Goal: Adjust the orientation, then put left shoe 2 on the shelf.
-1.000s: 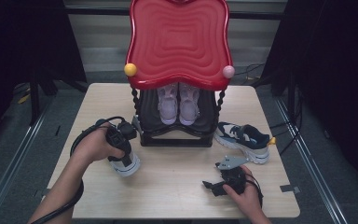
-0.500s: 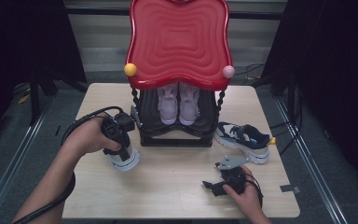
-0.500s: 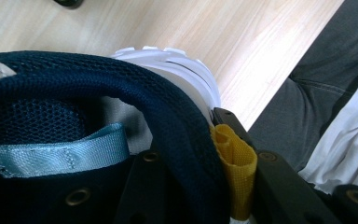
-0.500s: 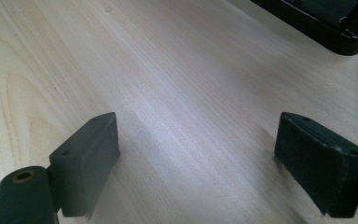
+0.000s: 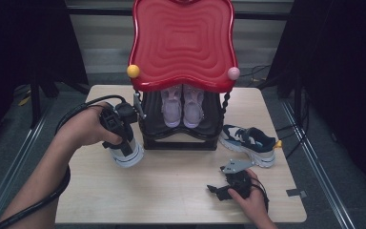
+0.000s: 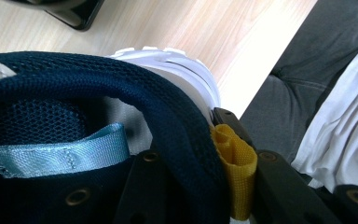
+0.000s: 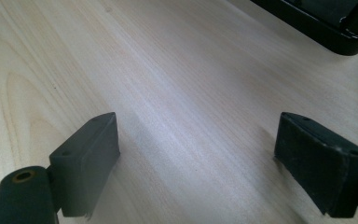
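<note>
Sneaker [image 5: 125, 153] hangs heel-up in our left tongs [image 5: 119, 126], pinched tight at its blue collar. Our right tongs [image 5: 218, 191] rest wide open on the table [image 5: 171, 191].

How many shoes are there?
4: two pink shoes on the rack under the red top, one sneaker on the table right of it, one in the left gripper.

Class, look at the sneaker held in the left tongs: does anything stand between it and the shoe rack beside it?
Nothing visible does. The left tongs grip the sneaker by its heel collar, right beside the shoe rack; only bare table lies between them.
</note>
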Tool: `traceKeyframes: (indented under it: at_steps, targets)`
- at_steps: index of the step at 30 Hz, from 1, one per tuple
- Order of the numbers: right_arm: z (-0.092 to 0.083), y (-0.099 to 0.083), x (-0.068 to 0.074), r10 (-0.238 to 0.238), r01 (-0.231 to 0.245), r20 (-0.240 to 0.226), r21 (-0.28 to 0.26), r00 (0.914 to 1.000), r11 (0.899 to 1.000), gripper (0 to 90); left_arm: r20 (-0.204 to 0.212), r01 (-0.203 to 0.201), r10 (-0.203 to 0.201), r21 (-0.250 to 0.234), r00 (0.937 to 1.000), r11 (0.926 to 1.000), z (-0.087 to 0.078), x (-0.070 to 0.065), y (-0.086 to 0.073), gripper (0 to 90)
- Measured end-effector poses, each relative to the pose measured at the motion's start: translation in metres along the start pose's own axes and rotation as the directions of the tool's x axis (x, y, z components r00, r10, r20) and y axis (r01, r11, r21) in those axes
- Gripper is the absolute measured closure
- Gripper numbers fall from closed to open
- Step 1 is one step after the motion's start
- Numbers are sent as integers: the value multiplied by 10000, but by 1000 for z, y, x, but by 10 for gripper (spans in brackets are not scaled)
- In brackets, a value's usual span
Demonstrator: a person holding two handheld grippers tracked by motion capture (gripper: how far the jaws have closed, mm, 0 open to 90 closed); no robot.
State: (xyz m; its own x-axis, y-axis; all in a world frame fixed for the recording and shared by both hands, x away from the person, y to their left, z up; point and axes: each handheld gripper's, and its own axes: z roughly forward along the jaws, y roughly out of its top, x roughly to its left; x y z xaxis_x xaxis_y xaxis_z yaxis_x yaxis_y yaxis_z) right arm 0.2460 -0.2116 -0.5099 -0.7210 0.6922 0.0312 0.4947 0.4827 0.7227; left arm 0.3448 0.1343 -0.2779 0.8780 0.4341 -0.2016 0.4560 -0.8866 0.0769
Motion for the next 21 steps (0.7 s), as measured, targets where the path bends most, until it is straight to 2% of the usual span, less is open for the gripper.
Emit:
traceKeyframes:
  at_steps: [3, 7, 9, 15, 18, 21]
  targets:
    - [0, 0, 0, 20, -20, 3, 1, 10000, 10000, 132, 11, -181, 181, -20, 9998, 9998, -6, -2, 1, 753]
    - [0, 0, 0, 18, -18, 3, 1, 10000, 10000, 132, -28, -113, 112, -169, 9999, 9998, -13, -5, 2, 753]
    - [0, 0, 0, 16, -16, -2, 1, 10000, 10000, 132, -75, -223, 222, -57, 9997, 9997, -19, -5, 2, 753]
    - [0, 0, 0, 2, -2, -2, -7, 10000, 10000, 132, -223, -197, 197, -15, 9996, 9998, -34, -8, 4, 753]
    - [0, 0, 0, 13, -13, -10, -3, 10000, 10000, 131, -278, -356, 356, 5, 9990, 9994, -41, -9, 5, 753]
    - [0, 0, 0, 18, -18, -9, 0, 10000, 10000, 131, -242, -352, 348, -160, 9991, 9993, -49, -11, 7, 753]
